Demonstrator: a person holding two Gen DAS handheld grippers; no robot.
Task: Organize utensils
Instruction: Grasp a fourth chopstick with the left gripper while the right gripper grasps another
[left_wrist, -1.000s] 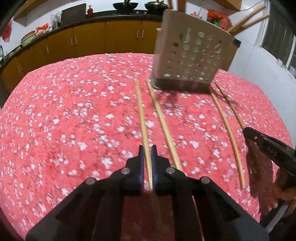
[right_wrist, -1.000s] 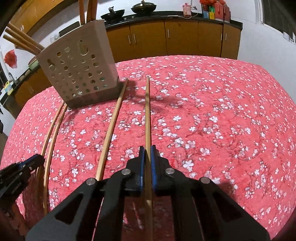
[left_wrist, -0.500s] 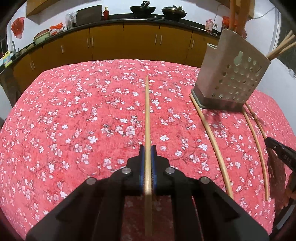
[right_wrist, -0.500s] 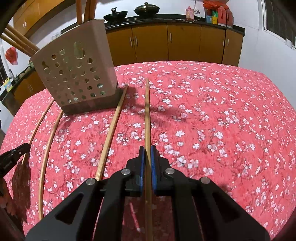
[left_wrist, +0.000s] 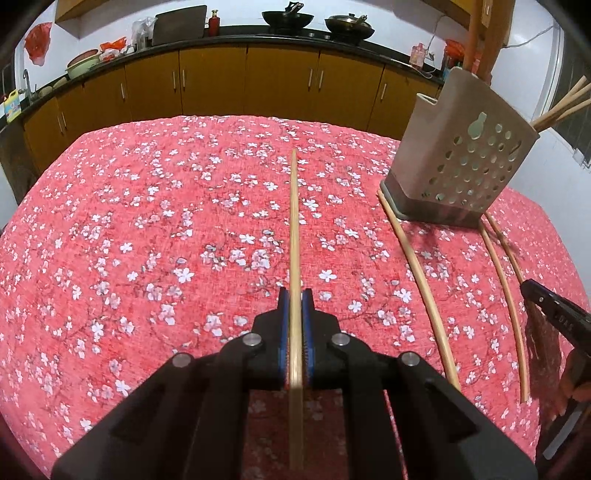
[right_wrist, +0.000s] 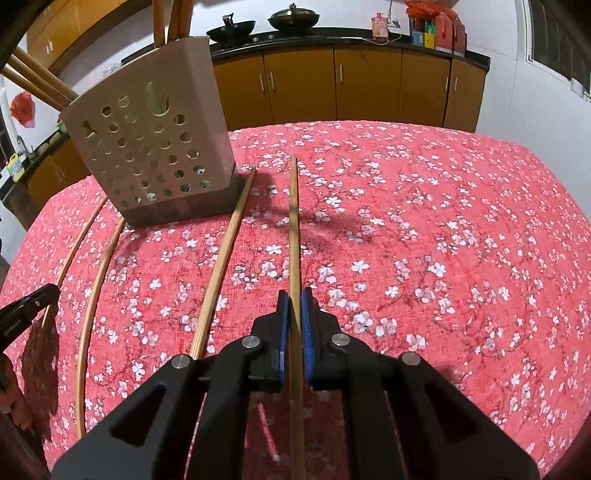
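Observation:
In the left wrist view my left gripper (left_wrist: 294, 299) is shut on a wooden chopstick (left_wrist: 293, 221) that points straight ahead over the red floral tablecloth (left_wrist: 147, 240). The beige perforated utensil holder (left_wrist: 461, 158) stands at the right, with wooden handles sticking out. In the right wrist view my right gripper (right_wrist: 294, 299) is shut on another chopstick (right_wrist: 293, 221), and the holder (right_wrist: 155, 147) stands at the left. A loose chopstick (right_wrist: 221, 266) lies just left of the held one. The right gripper (left_wrist: 532, 290) shows at the left view's right edge.
Loose chopsticks (left_wrist: 424, 295) (left_wrist: 506, 295) lie on the cloth in front of the holder. The left gripper (right_wrist: 51, 291) sits at the right view's left edge, beside thin chopsticks (right_wrist: 92, 284). Brown kitchen cabinets (left_wrist: 221, 85) with pans on the counter stand behind the table.
My left gripper has swung left with its chopstick, so the holder went from the middle to the right of its view. The right gripper has hardly moved.

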